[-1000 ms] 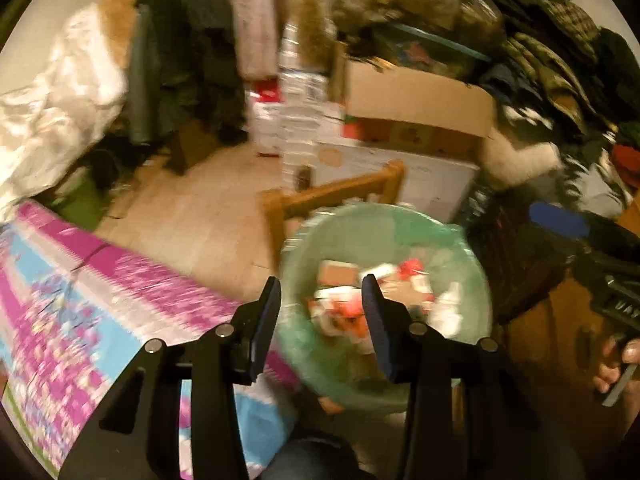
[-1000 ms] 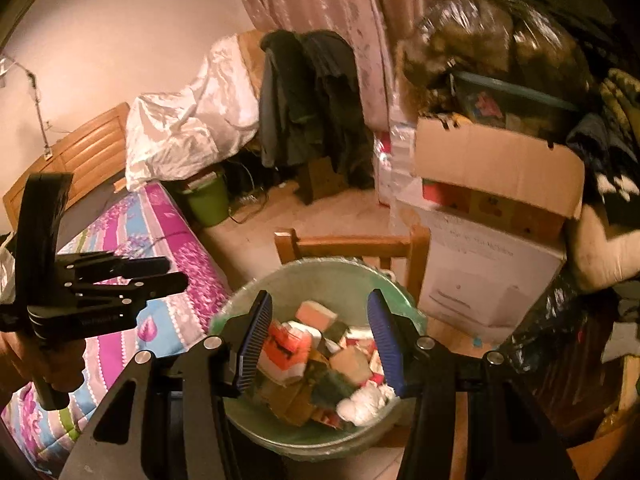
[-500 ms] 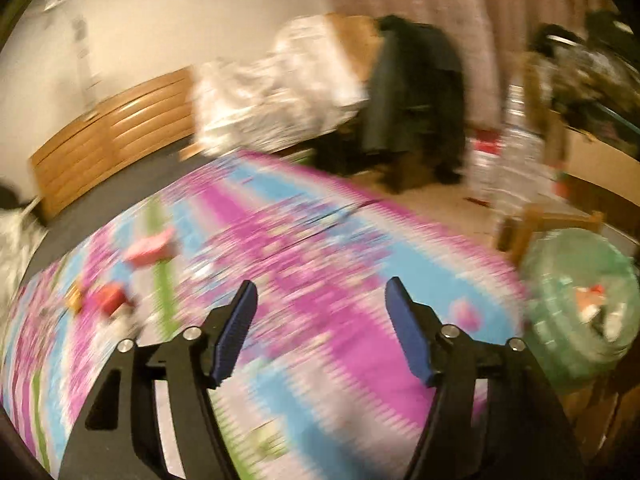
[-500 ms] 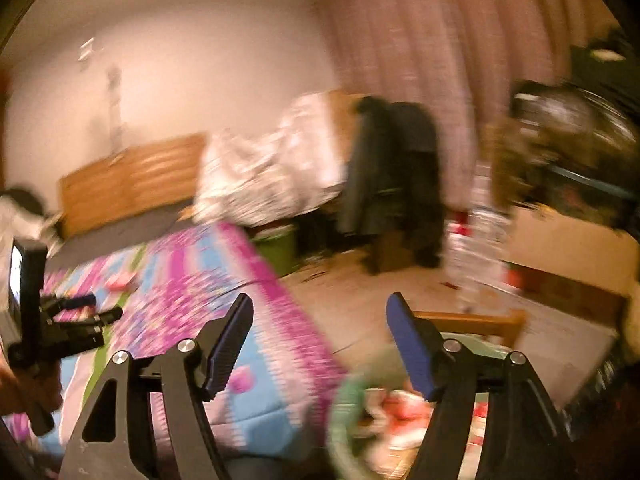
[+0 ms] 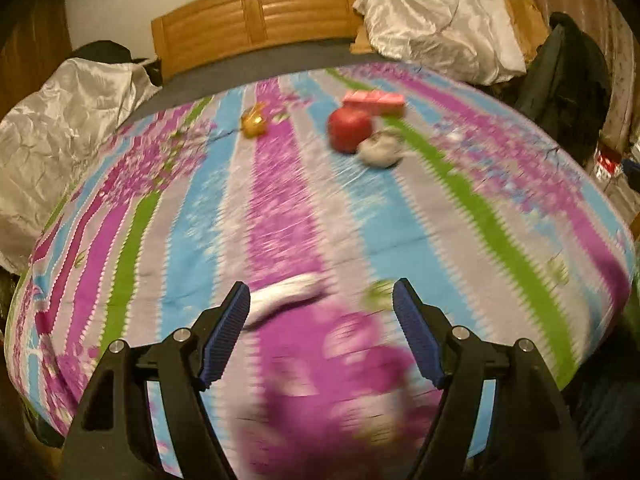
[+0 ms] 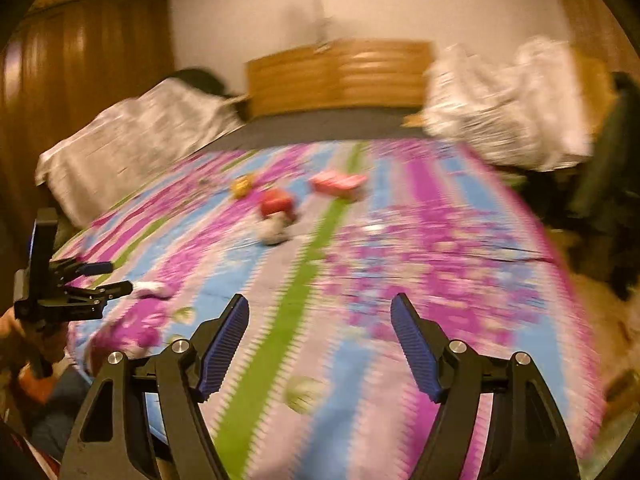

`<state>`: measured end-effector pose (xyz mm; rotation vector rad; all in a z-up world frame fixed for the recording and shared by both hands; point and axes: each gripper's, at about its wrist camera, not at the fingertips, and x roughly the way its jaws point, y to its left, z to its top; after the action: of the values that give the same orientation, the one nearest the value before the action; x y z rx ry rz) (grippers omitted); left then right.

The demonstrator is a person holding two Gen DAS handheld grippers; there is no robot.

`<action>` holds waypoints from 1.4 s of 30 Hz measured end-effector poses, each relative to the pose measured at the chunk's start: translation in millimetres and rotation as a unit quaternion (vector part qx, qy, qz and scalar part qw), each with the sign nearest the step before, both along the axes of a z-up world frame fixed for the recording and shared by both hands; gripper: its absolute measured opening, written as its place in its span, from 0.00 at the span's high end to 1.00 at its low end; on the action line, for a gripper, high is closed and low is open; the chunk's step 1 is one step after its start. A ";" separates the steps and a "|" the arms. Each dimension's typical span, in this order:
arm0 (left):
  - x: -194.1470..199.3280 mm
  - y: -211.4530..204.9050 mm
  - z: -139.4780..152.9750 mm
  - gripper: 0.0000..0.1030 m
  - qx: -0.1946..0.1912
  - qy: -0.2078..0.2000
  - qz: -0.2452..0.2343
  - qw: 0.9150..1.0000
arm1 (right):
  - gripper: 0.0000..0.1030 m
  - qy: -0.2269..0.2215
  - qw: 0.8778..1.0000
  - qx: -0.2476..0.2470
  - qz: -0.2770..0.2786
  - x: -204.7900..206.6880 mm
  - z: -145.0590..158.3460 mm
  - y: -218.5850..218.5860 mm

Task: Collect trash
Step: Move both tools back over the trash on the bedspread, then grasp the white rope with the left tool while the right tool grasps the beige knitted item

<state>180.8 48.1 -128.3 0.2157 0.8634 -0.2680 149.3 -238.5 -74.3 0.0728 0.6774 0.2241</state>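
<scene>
One red ball (image 5: 349, 129), one pink box (image 5: 373, 102), two crumpled wads (image 5: 380, 148).

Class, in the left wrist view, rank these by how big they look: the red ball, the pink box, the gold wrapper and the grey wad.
1. Red ball and pink box: too alike to rank, and the box lies farther away.
2. Grey wad.
3. Gold wrapper.
</scene>
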 end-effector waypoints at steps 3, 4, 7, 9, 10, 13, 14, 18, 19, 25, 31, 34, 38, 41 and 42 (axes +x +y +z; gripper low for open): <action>17.7 29.5 -13.0 0.31 0.018 0.021 -0.026 0.999 | 0.25 0.018 0.999 -0.004 0.040 48.1 -14.1 38.7; 24.2 36.0 -17.6 0.31 0.021 0.028 -0.043 0.998 | 0.25 0.021 0.999 -0.005 0.046 59.4 -16.9 48.3; 37.9 38.3 -30.2 0.31 0.034 0.039 -0.084 0.995 | 0.24 0.051 0.996 0.001 0.080 115.5 -37.2 76.8; 43.6 36.5 -38.0 0.31 0.039 0.049 -0.125 0.990 | 0.24 0.077 0.994 -0.005 0.083 158.2 -56.9 91.2; 44.0 35.8 -41.5 0.31 0.045 0.046 -0.138 0.988 | 0.24 0.090 0.993 -0.007 0.080 180.4 -67.8 97.8; 53.6 35.8 -54.6 0.31 0.048 0.053 -0.165 0.984 | 0.24 0.123 0.990 0.006 0.069 227.6 -93.1 110.4; 57.3 35.7 -57.3 0.31 0.048 0.055 -0.166 0.983 | 0.24 0.138 0.988 0.010 0.063 247.6 -103.3 116.6; 69.1 36.5 -72.4 0.44 0.046 0.071 -0.172 0.981 | 0.37 0.176 0.984 0.027 0.028 292.5 -134.6 126.8; 70.9 35.8 -74.5 0.46 0.043 0.076 -0.173 0.981 | 0.37 0.179 0.983 0.032 0.024 298.4 -139.4 127.4; 65.5 37.6 -72.9 0.79 0.019 0.072 -0.158 0.985 | 0.59 0.164 0.985 0.039 0.022 298.5 -137.1 128.6; 46.6 45.3 -57.8 0.80 -0.033 0.067 -0.102 0.992 | 0.59 0.131 0.989 0.034 0.056 226.0 -104.7 126.7; 31.4 43.5 -42.5 0.80 -0.068 0.063 -0.082 0.992 | 0.59 0.127 0.988 0.039 0.074 177.8 -89.0 125.0; 16.6 32.5 -25.8 0.80 -0.099 0.060 -0.063 0.991 | 0.59 0.122 0.988 0.040 0.090 112.7 -70.1 120.4; 5.7 17.7 -13.7 0.80 -0.111 0.059 -0.065 0.990 | 0.59 0.118 0.988 0.050 0.088 67.7 -57.1 111.7; 2.7 14.5 -11.3 0.80 -0.114 0.057 -0.067 0.990 | 0.59 0.116 0.988 0.054 0.085 54.5 -53.0 107.9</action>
<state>183.6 62.7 -139.6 0.0456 0.9253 -0.5055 203.8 -130.6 -127.3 0.1470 0.9047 0.4206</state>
